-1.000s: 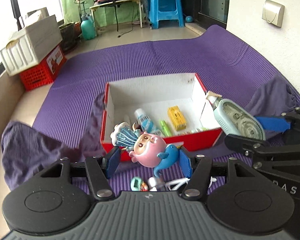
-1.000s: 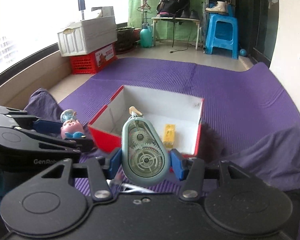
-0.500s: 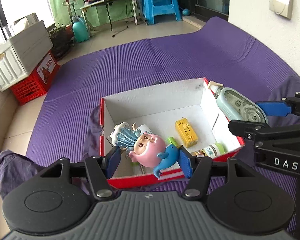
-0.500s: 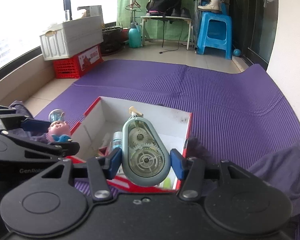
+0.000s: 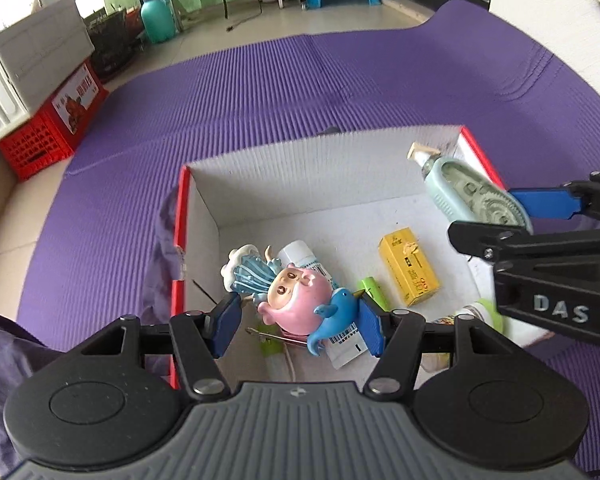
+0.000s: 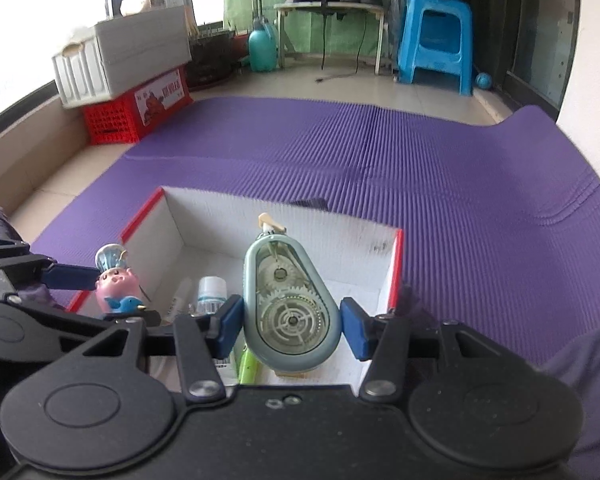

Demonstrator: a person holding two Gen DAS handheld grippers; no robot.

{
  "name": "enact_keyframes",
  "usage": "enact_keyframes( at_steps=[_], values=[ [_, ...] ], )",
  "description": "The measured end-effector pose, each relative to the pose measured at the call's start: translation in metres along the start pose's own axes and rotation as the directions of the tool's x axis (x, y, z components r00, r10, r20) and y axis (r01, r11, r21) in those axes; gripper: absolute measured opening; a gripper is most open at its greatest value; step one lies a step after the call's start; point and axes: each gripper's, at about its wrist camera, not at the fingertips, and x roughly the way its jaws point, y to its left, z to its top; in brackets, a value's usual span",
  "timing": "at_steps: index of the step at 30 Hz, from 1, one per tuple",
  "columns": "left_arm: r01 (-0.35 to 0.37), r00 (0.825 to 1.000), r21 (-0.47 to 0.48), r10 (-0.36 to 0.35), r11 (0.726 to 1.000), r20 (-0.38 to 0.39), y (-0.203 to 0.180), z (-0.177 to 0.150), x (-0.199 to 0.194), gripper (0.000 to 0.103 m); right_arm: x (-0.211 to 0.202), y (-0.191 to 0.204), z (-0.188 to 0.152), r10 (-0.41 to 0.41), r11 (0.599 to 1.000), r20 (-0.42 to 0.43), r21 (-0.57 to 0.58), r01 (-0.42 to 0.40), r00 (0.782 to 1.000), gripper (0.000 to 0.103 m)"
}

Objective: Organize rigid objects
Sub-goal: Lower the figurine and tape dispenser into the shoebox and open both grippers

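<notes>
A red box with a white inside lies on the purple mat; it also shows in the right wrist view. My left gripper is shut on a pink figurine with a blue whale and holds it over the box's left part. My right gripper is shut on a pale green correction tape dispenser over the box's right part. The dispenser also shows in the left wrist view. In the box lie a yellow carton, a white tube and a green pen.
The purple mat covers the floor. Dark purple cloth lies at the left and at the right. A red crate with a white box on it and a blue stool stand far back.
Both grippers moved forward with their objects, from in front of the box to above its inside. The box now sits closer and lower in both views.
</notes>
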Motion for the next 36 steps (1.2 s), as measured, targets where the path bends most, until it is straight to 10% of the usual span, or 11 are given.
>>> enact_keyframes(
  at_steps=[36],
  values=[
    [-0.025,0.99,-0.047,0.018,0.999,-0.14,0.007,-0.003,0.096,0.06,0.081,0.019,-0.021,-0.114,0.98,-0.143,-0.175,0.089,0.983,0.058]
  ],
)
